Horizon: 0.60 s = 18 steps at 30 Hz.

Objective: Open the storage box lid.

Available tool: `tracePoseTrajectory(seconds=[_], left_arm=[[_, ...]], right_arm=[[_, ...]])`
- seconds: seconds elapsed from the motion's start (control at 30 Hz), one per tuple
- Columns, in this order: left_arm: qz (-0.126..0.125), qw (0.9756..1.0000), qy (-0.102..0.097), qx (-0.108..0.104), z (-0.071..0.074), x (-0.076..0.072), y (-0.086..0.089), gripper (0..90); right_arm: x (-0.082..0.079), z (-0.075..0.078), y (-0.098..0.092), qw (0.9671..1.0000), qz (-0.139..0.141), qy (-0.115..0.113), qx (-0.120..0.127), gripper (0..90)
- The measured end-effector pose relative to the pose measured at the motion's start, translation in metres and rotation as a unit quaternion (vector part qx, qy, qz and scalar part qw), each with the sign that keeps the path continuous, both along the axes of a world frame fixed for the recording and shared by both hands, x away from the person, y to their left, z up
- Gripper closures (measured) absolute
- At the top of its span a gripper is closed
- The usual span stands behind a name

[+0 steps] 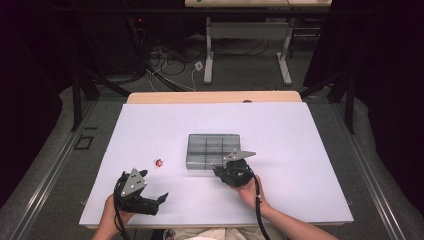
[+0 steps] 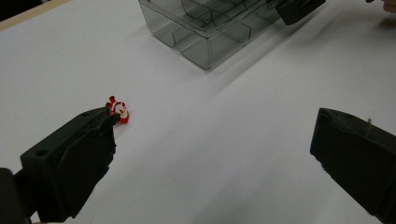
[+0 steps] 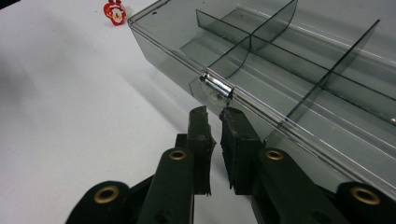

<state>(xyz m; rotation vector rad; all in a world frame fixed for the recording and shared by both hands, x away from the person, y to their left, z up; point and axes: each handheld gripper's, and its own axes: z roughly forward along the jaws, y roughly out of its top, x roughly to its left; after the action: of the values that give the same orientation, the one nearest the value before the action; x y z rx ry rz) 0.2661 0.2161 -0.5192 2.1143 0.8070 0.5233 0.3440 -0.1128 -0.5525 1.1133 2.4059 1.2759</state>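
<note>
— Two tongs were on your desk (image 1: 150, 125); what was the surface like?

— Matte white and smooth, a plain rectangle over a pale wooden edge at the far side. Your left tongs (image 2: 210, 158) were spread wide, nothing between the blocky black jaws, resting near the front left corner.

— And your right tongs (image 3: 214, 116)?

— Nearly closed, a thin slit between the ribbed black jaws, gripping nothing. Their tips sat just short of the small shiny metal latch (image 3: 216, 86) on the front wall of the box (image 3: 299, 70).

— What was the box made of?

— Smoky clear plastic, rectangular, split by thin dividers into compartments. It lay at the middle of your desk, lid position hard to judge. Its far corner was cut off in your right gripper view.

— Anything else?

— A tiny red and white figure (image 2: 117, 110) lay on the bare desk left of the box, well apart from it. Its shape was too small to make out. I could read no writing anywhere.
</note>
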Motion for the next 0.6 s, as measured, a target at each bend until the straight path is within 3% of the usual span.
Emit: tracePoseTrajectory(seconds=[0.6], left_arm=[[-0.001, 1.0, 0.001, 0.0, 0.0, 0.0, -0.0003, 0.1]], right_arm=[[-0.0019, 0.0032, -0.0013, 0.9997, -0.008, -0.013, 0.021, 82.5]])
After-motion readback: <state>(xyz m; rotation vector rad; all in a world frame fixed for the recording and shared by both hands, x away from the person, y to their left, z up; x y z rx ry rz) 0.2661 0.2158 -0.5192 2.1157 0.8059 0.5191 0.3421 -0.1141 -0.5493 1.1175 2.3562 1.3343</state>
